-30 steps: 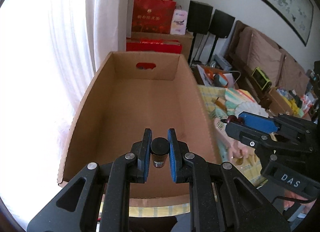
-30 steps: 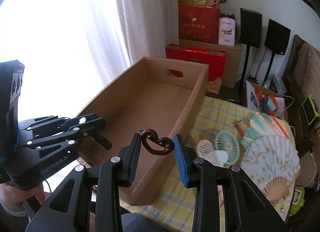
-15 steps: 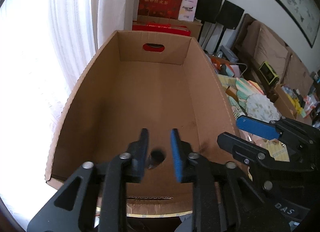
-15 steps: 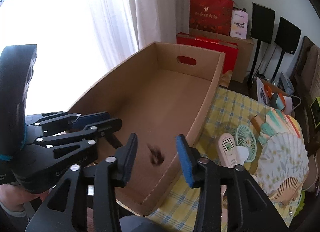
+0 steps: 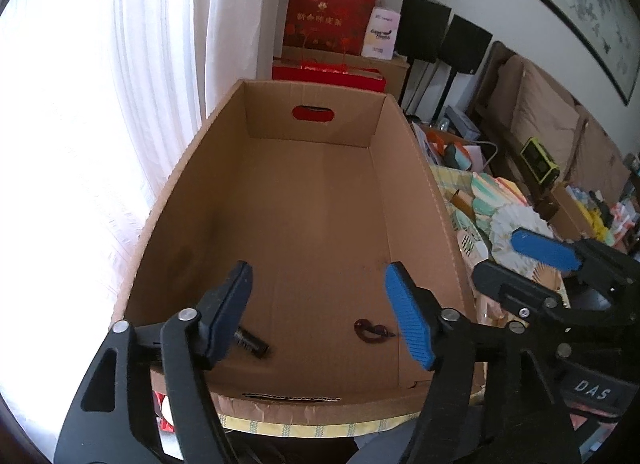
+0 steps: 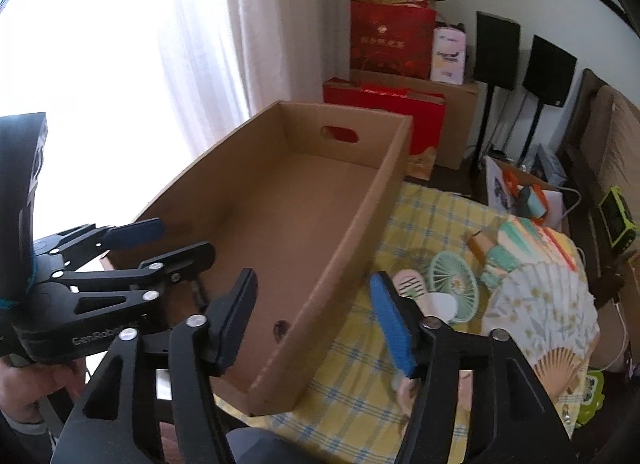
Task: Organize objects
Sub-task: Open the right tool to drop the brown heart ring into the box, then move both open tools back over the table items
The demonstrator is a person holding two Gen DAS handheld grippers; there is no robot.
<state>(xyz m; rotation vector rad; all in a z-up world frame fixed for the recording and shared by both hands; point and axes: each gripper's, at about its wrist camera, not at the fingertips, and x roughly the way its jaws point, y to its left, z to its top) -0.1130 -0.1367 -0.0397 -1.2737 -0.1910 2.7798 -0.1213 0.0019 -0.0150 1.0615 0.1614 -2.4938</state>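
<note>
Your left gripper has its fingers released and still spreading, with nothing between them; the same goes for your right gripper, whose fingers are parting over the near right corner of the cardboard box.

Count two things in that one box. A small dark bottle lies on its side on the box floor, just behind your left gripper's left finger and partly hidden by it. A dark red twisted clip lies on the floor just inside your left gripper's right finger, near the box's right wall. In the right wrist view only a bit of the clip shows past the box wall, between your right fingers.

Beyond your right gripper's right finger, on the yellow checked cloth over the surface, you have three fans: one small mint handheld fan, one open folding paper fan and one striped folded one.
</note>
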